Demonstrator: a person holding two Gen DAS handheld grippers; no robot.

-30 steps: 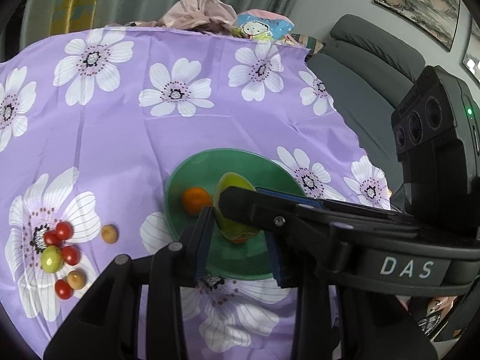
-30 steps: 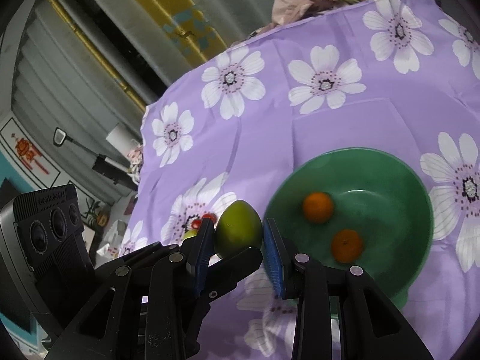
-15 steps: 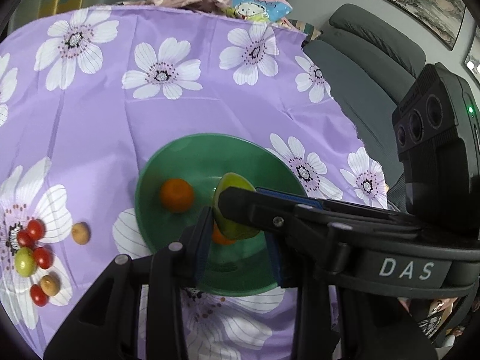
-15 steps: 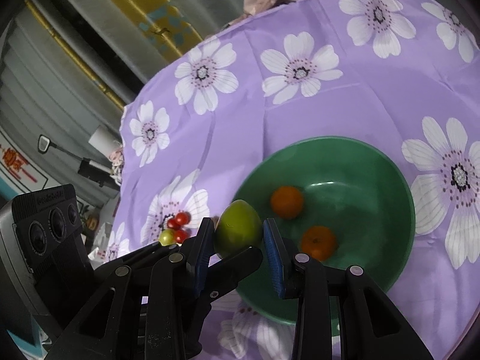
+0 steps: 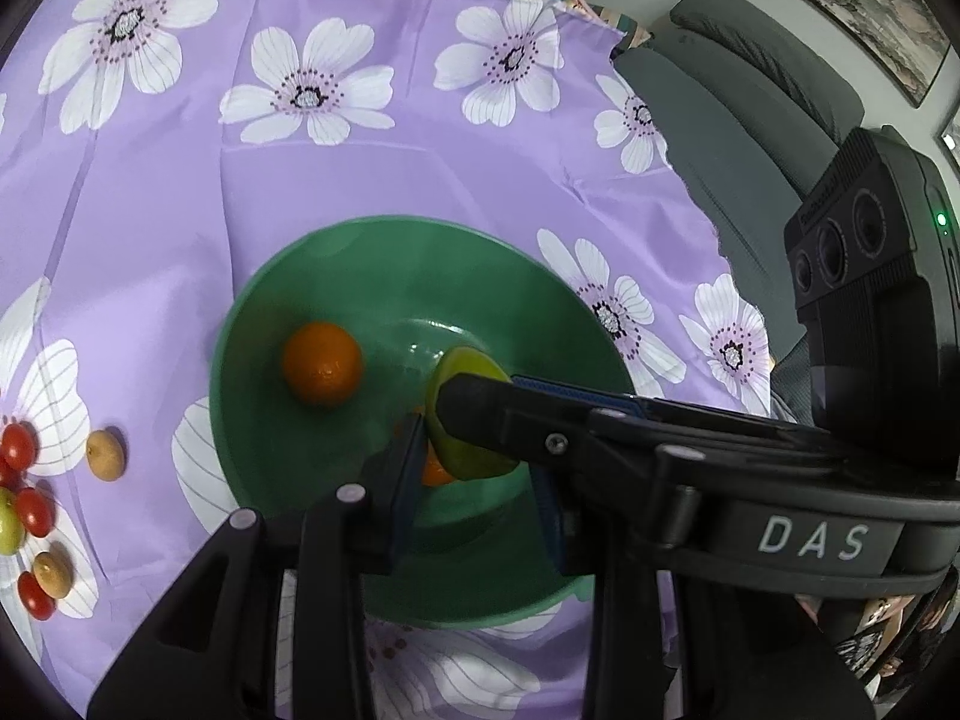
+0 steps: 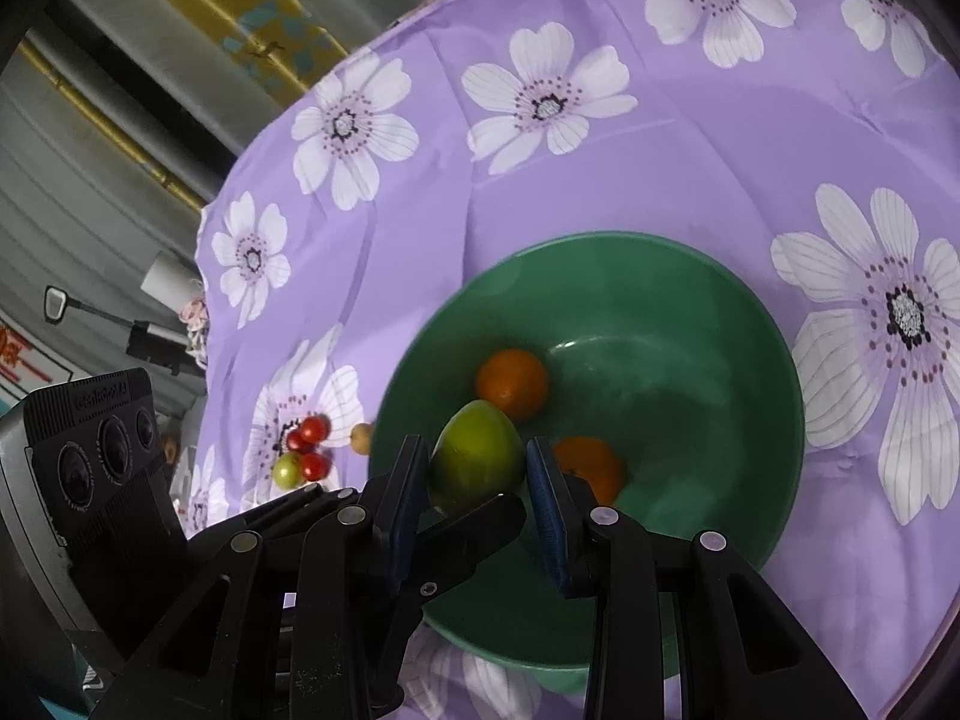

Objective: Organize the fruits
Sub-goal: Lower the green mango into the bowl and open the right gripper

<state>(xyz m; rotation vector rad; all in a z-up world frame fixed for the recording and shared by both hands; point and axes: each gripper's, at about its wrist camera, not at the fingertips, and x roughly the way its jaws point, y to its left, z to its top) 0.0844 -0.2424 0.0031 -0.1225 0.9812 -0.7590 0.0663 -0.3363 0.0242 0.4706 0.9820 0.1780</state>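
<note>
A green bowl (image 5: 282,300) (image 6: 750,324) sits on the purple flowered cloth and holds two oranges (image 5: 322,363) (image 6: 512,383) (image 6: 591,468). A yellow-green mango (image 5: 465,414) (image 6: 477,456) hangs over the bowl's inside. Both grippers close around it: my left gripper (image 5: 474,474) and my right gripper (image 6: 477,474), which crosses the left wrist view from the right. Which jaws carry the mango I cannot tell. The second orange is mostly hidden behind the mango in the left wrist view.
Small fruits lie on the cloth left of the bowl: red cherry tomatoes (image 5: 18,447) (image 6: 309,432), a green one (image 5: 7,522) (image 6: 288,471) and tan round ones (image 5: 106,454) (image 6: 361,437). A grey sofa (image 5: 750,120) stands at the right, clothes at the far edge.
Both grippers have moved with the mango from beside the bowl's rim to over its inside, and closer down to it. The bowl looks larger.
</note>
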